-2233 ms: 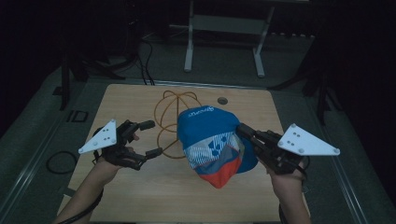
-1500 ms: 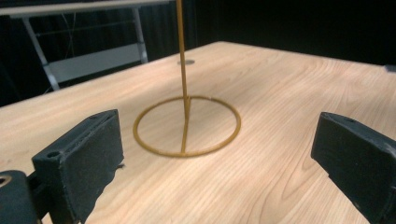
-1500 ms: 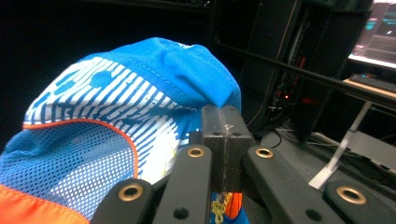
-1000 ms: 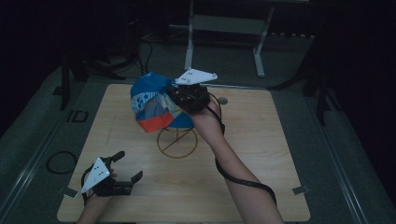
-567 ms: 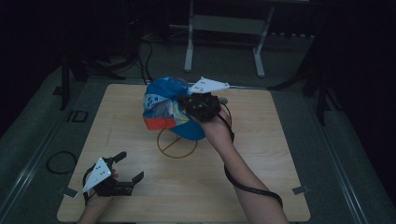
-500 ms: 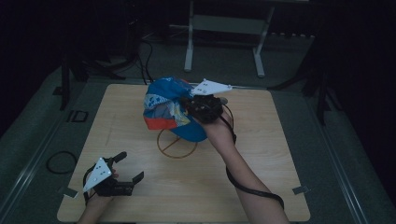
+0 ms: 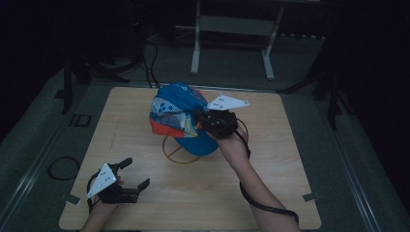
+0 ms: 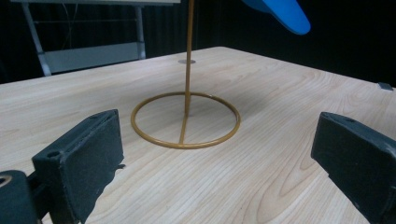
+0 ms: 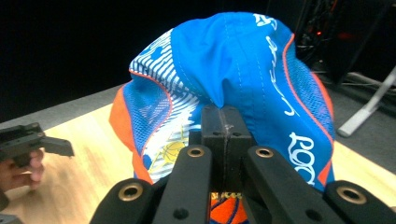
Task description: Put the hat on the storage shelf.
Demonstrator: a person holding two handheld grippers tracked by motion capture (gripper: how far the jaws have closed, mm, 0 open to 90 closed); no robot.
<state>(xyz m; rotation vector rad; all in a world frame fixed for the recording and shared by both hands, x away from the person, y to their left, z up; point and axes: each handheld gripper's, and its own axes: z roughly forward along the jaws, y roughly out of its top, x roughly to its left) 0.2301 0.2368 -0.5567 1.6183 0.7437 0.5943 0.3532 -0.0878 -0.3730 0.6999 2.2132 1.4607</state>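
A blue, orange and white cap [image 7: 176,113] hangs over the middle of the table, bunched in my right gripper [image 7: 202,121], which is shut on its fabric. In the right gripper view the two jaws press together on a fold of the cap [image 9: 243,70]. Under the cap stands a gold wire stand [image 7: 175,151]; its ring base [image 8: 185,120] and upright pole rise toward the cap's blue brim [image 8: 280,11]. My left gripper [image 7: 135,172] rests near the table's front left, open, with nothing between its jaws, and faces the stand.
The wooden table [image 7: 290,169] has bare room to the right and front. A small round disc [image 8: 187,61] sits in the top behind the stand. A metal frame [image 7: 232,24] stands beyond the far edge. A cable loop [image 7: 63,167] lies on the floor at left.
My right gripper has carried the cap to the right and lower, over the top of the stand. The left gripper has stayed where it was.
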